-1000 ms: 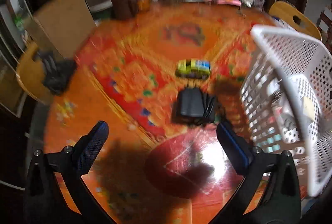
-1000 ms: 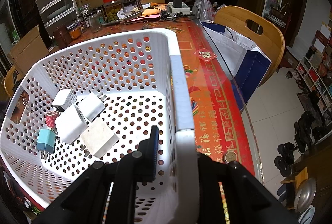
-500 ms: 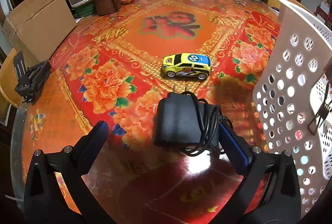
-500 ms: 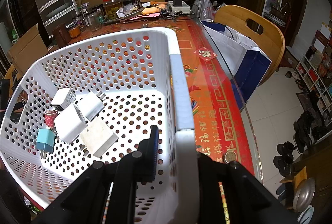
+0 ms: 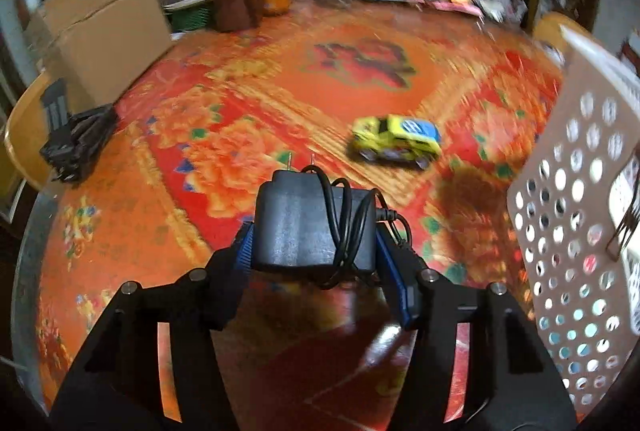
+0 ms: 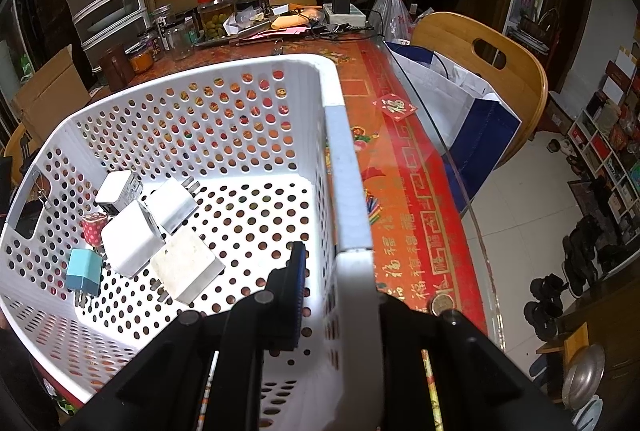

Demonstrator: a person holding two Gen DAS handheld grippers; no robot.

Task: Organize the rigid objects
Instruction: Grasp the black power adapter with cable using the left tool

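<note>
Left tool (image 5: 314, 251) clamped on black power adapter (image 5: 308, 227), held above table (image 5: 120, 231). Right tool (image 6: 340, 295) clamped on white basket (image 6: 344, 191) wall at table's right edge; chargers (image 6: 132, 243) inside.

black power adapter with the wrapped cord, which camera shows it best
The left wrist view. The black power adapter sits centred and close between the left gripper's fingers, its cord coiled around it and two prongs pointing forward. The right wrist view doesn't show it at all, only the white basket that the right gripper clamps by the rim.
</note>
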